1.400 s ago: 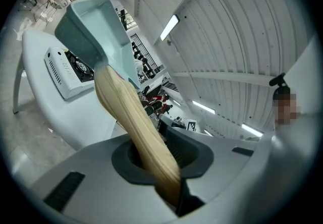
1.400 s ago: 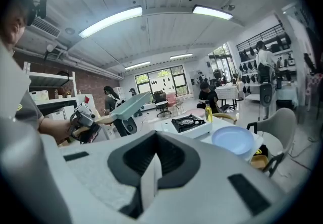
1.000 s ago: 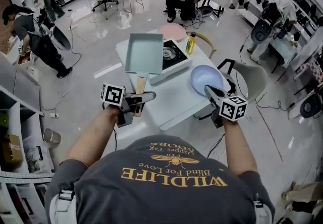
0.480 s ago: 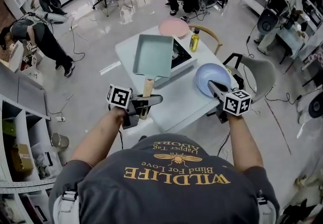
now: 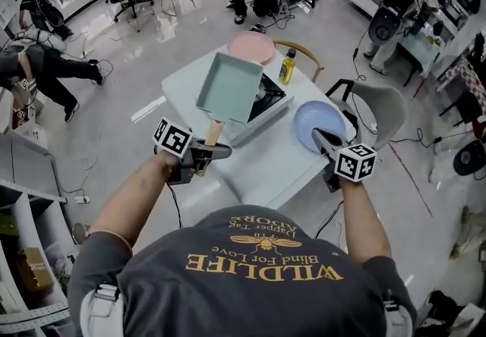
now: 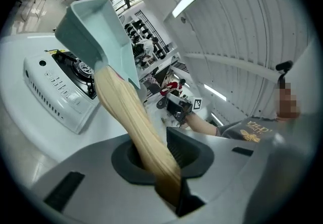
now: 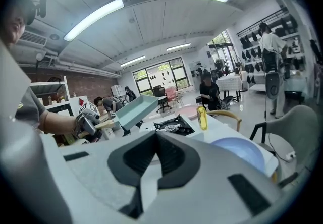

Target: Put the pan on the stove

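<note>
The pale green pan (image 5: 230, 86), empty, hangs tilted just ahead of the left tongs (image 5: 206, 152), over the near edge of the stove (image 5: 267, 97). An empty blue plate (image 5: 315, 117) lies on the white table (image 5: 266, 165) at the tip of the right tongs (image 5: 319, 136). The left tongs are clamped on the pan's wooden handle (image 6: 132, 117). The right tongs are closed and empty.

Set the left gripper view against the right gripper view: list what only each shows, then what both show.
Left only: the stove's button panel. Right only: a blue plate, a yellow bottle and a pink plate. Both: the stove, and the pan, held up by its wooden handle in the left gripper.
</note>
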`<state>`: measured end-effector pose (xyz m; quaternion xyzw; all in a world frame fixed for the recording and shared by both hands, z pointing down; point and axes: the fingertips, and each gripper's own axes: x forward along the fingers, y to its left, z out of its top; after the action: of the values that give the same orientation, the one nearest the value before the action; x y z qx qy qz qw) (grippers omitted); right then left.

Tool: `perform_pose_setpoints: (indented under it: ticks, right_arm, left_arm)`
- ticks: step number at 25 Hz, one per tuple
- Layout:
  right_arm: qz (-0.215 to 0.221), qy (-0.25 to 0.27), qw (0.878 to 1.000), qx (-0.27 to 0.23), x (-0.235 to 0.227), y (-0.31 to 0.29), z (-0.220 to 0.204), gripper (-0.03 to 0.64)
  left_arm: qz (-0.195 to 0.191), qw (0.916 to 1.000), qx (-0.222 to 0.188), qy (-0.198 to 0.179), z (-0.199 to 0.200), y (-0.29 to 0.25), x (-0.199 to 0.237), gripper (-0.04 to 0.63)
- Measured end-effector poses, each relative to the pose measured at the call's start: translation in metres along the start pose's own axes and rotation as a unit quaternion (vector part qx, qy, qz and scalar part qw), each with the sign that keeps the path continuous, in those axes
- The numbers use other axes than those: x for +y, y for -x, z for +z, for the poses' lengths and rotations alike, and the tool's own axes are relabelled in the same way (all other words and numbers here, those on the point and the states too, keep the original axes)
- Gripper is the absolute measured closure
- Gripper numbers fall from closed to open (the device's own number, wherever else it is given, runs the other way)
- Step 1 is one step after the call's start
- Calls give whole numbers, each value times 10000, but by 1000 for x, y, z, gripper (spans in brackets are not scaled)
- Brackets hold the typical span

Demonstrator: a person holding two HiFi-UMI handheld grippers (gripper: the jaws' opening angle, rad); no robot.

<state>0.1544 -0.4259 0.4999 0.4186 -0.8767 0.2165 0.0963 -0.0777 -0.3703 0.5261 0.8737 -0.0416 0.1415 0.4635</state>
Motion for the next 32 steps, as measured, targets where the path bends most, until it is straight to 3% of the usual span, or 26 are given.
perform_pose_setpoints:
  ticks: [10,18,28,32]
  right_arm:
    - [-91,-298,9994,146,-32,-16,-17,617]
    - [-187,-542,9978,341,-49,-27,-39,615]
    - [-341,-708,9964,326,-67,-27,-43,617]
    - [-341,-746,9961,341,-68,-28,-45,617]
  left_arm:
    - [-298,9955,902,13,2,-16,55,518]
    - [-314,9838,1746,-237,7,-9,108,515]
    - [-734,9739,2119,-343,23,-10,130,511]
    - [-535,9697,2353,-375,34,-7,140,500]
